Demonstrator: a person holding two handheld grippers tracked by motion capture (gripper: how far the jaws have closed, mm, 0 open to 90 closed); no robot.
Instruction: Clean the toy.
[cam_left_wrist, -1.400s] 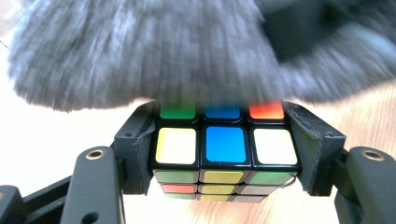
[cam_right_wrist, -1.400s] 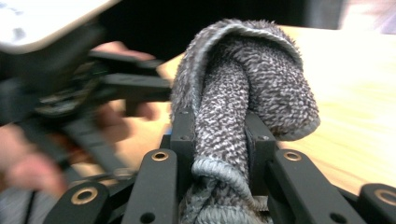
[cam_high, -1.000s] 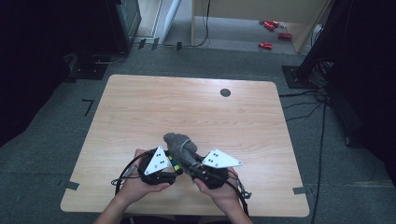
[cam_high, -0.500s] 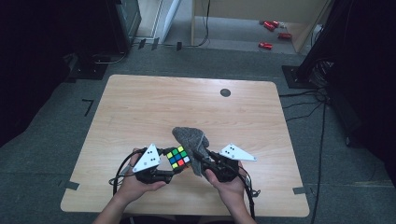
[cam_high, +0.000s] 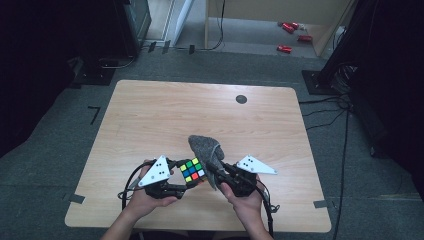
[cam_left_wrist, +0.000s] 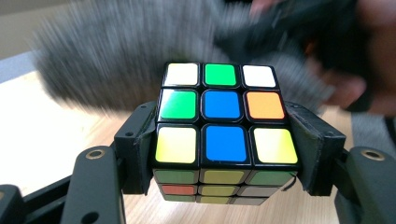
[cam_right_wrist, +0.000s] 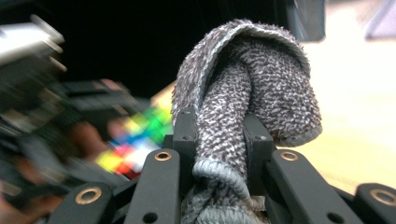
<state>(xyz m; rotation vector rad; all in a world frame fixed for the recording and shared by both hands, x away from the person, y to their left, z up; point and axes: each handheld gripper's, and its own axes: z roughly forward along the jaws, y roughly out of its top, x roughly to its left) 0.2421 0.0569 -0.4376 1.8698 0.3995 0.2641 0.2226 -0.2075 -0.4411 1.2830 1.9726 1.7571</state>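
A scrambled colour cube (cam_high: 192, 170) (cam_left_wrist: 223, 135) is clamped between the pads of my left gripper (cam_high: 186, 179) (cam_left_wrist: 224, 156), held just above the table near its front edge. My right gripper (cam_high: 214, 170) (cam_right_wrist: 219, 140) is shut on a bunched grey cloth (cam_high: 206, 148) (cam_right_wrist: 247, 79), whose folded end rises past the fingertips. The cloth sits just right of the cube, a small gap between them. In the left gripper view the cloth (cam_left_wrist: 126, 51) is a blurred grey mass behind the cube.
The light wooden table (cam_high: 165, 115) has a small dark round spot (cam_high: 241, 99) near its far edge. Cables trail from both grippers over the front edge. Grey floor surrounds the table, with red items (cam_high: 290, 30) on it far behind.
The cloth covered the cube a second ago. My right gripper has since drawn it to the right and off, so the cube's coloured top face now shows. The left gripper has barely moved.
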